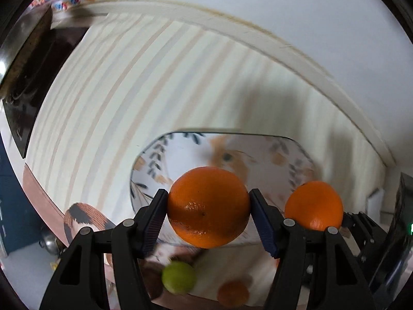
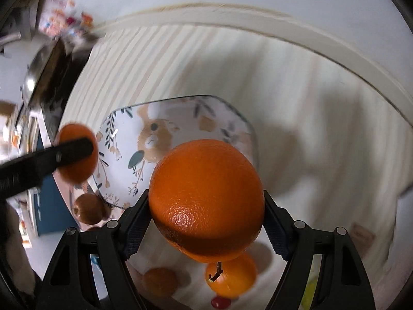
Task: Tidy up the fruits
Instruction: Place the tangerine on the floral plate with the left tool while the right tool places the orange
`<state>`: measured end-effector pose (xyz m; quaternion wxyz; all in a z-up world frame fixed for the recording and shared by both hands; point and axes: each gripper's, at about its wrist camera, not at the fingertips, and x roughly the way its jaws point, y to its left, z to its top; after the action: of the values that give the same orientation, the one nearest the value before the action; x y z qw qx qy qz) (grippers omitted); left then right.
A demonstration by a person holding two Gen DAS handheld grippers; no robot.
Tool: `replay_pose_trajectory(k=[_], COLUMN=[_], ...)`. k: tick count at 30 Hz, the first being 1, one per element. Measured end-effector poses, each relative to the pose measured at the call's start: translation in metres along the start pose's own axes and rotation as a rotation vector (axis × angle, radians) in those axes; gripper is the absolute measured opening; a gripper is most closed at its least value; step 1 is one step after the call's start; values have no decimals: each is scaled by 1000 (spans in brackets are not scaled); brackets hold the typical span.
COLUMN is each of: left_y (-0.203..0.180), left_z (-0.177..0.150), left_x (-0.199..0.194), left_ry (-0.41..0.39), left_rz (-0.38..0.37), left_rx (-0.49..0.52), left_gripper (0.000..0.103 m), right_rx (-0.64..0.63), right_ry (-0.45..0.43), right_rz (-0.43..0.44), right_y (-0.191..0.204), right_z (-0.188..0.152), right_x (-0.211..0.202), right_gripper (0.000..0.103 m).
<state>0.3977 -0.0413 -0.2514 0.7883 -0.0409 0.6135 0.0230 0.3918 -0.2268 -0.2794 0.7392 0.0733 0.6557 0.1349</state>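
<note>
Two oranges lifted above the tray [image 1: 296,144]: smaller orange [image 1: 208,206] pinched in the left gripper [image 1: 208,208], larger orange [image 2: 206,199] clamped in the right gripper [image 2: 206,206], both pointing steeply down over the striped cloth [image 1: 103,103]. Only from the left: a lime [image 1: 178,277] below. Only from the right: a stemmed tangerine [image 2: 232,276] and a red berry [image 2: 220,302] underneath.
</note>
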Motion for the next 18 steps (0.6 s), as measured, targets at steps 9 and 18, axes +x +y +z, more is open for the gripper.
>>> replay_pose_trajectory(k=[9, 18], left_y=[22, 20], left_z=[30, 27], left_x=[62, 86], left_ry=[198, 274], left_rz=[-100, -114], left_rx=[-133, -160], left_gripper=[62, 62], right_rx=[-85, -89], right_ry=[16, 29], right_rz=[-31, -32], right_y=[24, 26], right_z=[42, 65], right_x=[39, 57], right_gripper=[81, 82])
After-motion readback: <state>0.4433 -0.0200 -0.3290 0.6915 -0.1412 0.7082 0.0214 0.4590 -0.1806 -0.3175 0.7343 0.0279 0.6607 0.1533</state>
